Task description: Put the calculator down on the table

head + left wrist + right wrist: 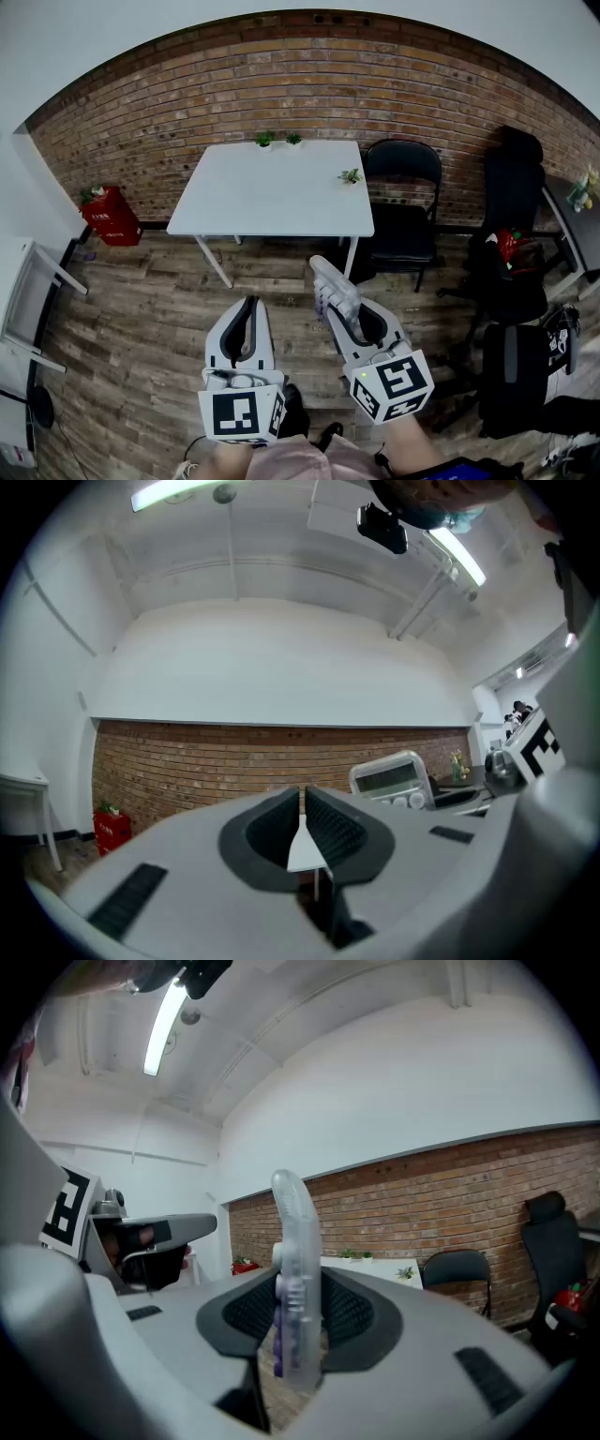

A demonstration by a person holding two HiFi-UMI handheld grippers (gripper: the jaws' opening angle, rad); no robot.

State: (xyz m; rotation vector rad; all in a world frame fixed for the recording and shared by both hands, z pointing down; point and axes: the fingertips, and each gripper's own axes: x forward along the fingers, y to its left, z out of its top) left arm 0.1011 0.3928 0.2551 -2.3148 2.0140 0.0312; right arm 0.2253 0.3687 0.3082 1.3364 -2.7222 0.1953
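My right gripper [349,317] is shut on the calculator [335,289], a pale translucent slab with purple keys. It is held on edge above the wooden floor, short of the white table [272,192]. In the right gripper view the calculator [294,1283] stands upright between the dark pads, and the table [370,1265] shows far behind it. My left gripper [248,309] hovers beside the right one, shut with nothing in it. Its pads [323,822] meet at the tips in the left gripper view, where the calculator [389,778] appears face-on at the right.
Small potted plants [265,139] [351,175] stand on the table's far edge and right corner. A black folding chair [403,202] is at the table's right, with office chairs [511,202] beyond. A red box [111,216] sits by the brick wall, and a white stand [23,281] is at the far left.
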